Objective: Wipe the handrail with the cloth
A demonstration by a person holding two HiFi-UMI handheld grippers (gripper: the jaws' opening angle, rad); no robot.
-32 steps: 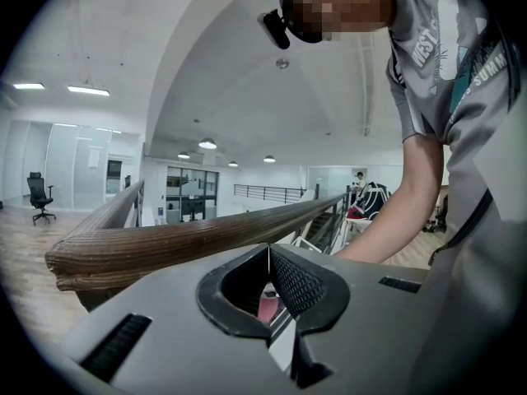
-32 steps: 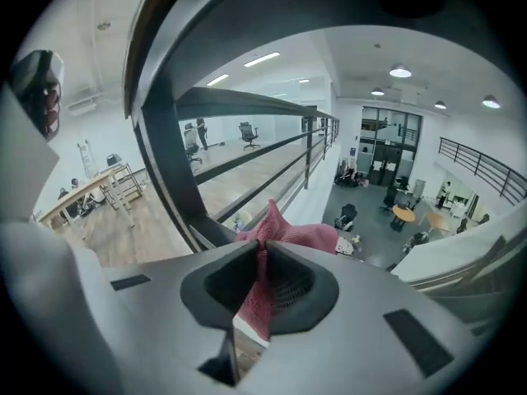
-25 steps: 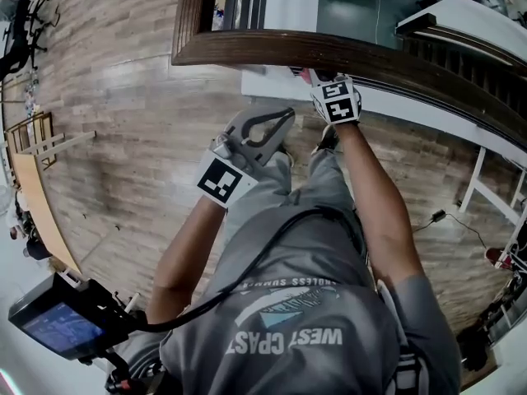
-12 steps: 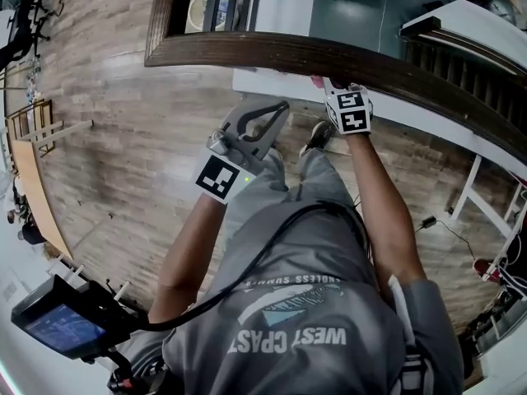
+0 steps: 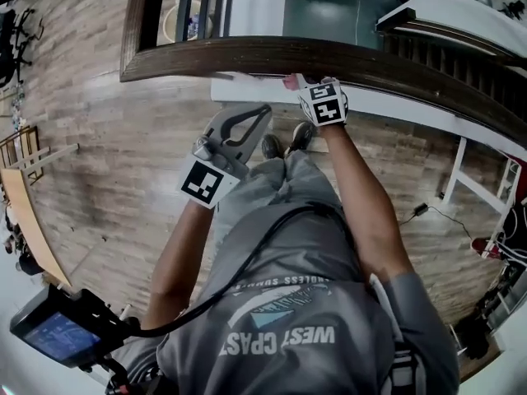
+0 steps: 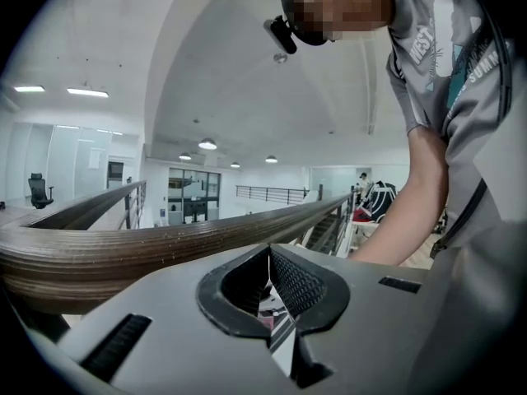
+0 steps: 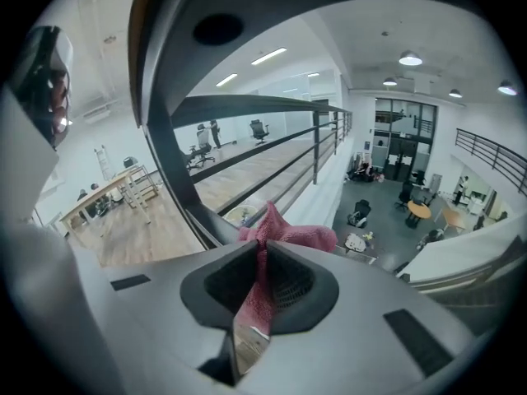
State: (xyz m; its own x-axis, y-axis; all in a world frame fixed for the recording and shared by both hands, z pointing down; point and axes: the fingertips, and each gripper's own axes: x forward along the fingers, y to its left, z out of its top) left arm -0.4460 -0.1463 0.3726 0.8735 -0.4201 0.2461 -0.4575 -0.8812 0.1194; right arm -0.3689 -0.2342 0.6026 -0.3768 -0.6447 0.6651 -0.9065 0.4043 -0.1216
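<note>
**Status: Cloth at the Handrail, Right Side Engaged**

1. Right hand-held gripper (image 5: 306, 85): I read its jaws as closed on the pink cloth (image 7: 284, 235). A fold of the cloth is pinched between the pads, and a bunched end sticks out past the tips.

2. Cloth position: in the head view I see the cloth at the near edge of the dark wooden handrail (image 5: 362, 58), just left of the right gripper's marker cube. The right arm is stretched forward to the rail. I cannot tell from any view whether the cloth presses on the wood.

3. Left hand-held gripper (image 5: 260, 113): I read its jaws as brought together, pad against pad, with nothing held. It sits on the near side of the handrail and points toward it. In the left gripper view the rail runs across just beyond the tips.

4. Surroundings: the handrail curves across the top of the head view, above a wooden floor (image 5: 107, 163). The person's shoes (image 5: 282, 143) stand on this floor, close to the rail.
</note>
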